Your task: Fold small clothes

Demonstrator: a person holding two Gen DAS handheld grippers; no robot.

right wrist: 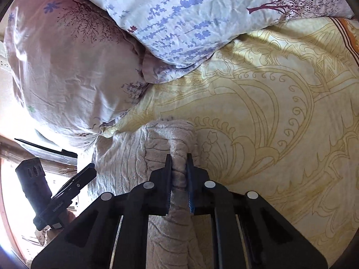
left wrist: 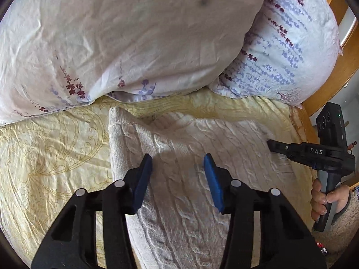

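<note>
A cream cable-knit garment (left wrist: 190, 139) lies on the yellow patterned bedsheet (left wrist: 44, 152), partly folded. My left gripper (left wrist: 178, 159) is open just above the knit, its blue pads apart with nothing between them. My right gripper (right wrist: 178, 159) is shut on a raised fold of the knit garment (right wrist: 170, 134) near its edge. The right gripper also shows in the left wrist view (left wrist: 272, 145) at the garment's right side, held by a hand. The left gripper shows at the lower left of the right wrist view (right wrist: 89, 170).
A large pale floral pillow (left wrist: 123, 33) and a second pillow with blue flowers (left wrist: 287, 51) lie right behind the garment. A wooden bed frame (left wrist: 350, 51) runs along the right. Bare yellow sheet (right wrist: 280, 112) spreads beside the garment.
</note>
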